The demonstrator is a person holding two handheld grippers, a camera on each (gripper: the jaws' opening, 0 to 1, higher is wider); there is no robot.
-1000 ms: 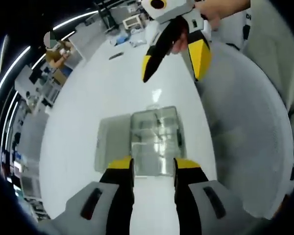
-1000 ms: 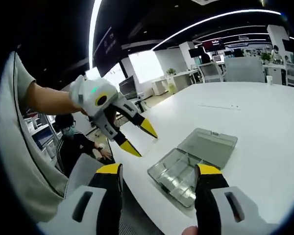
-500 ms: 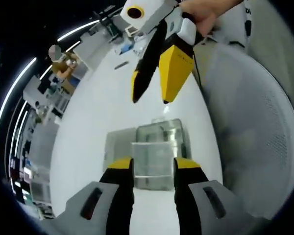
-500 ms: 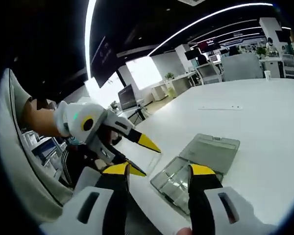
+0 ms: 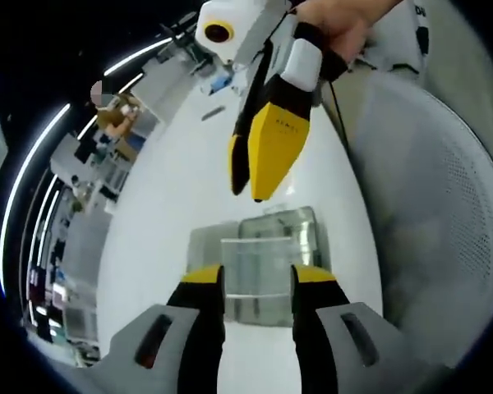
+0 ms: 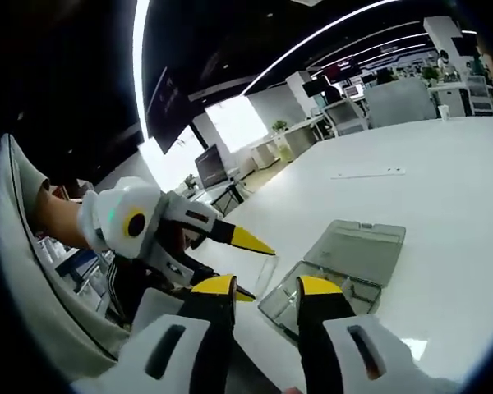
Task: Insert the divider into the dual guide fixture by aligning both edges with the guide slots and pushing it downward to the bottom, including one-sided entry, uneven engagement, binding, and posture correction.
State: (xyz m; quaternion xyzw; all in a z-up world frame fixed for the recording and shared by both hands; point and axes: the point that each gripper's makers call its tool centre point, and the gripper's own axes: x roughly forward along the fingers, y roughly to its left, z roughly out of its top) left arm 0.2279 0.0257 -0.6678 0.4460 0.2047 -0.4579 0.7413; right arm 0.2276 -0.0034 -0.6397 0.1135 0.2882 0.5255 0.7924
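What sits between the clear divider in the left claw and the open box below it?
Nothing solid that I can see. The divider hangs in the left claw just above the box. The right claw hovers over the box's far side, not in the divider's downward path.

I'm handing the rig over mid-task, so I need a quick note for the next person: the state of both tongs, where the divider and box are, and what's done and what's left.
Left tongs: appear shut on the clear divider, held above the box.
Right tongs: narrow gap between the jaws, nothing in them, hovering near the left tongs.
Clear box: on the white table, its lid open flat beside it.
Done: divider picked up and brought over the box.
Left: line up both edges with the guide slots and push it down to the bottom.
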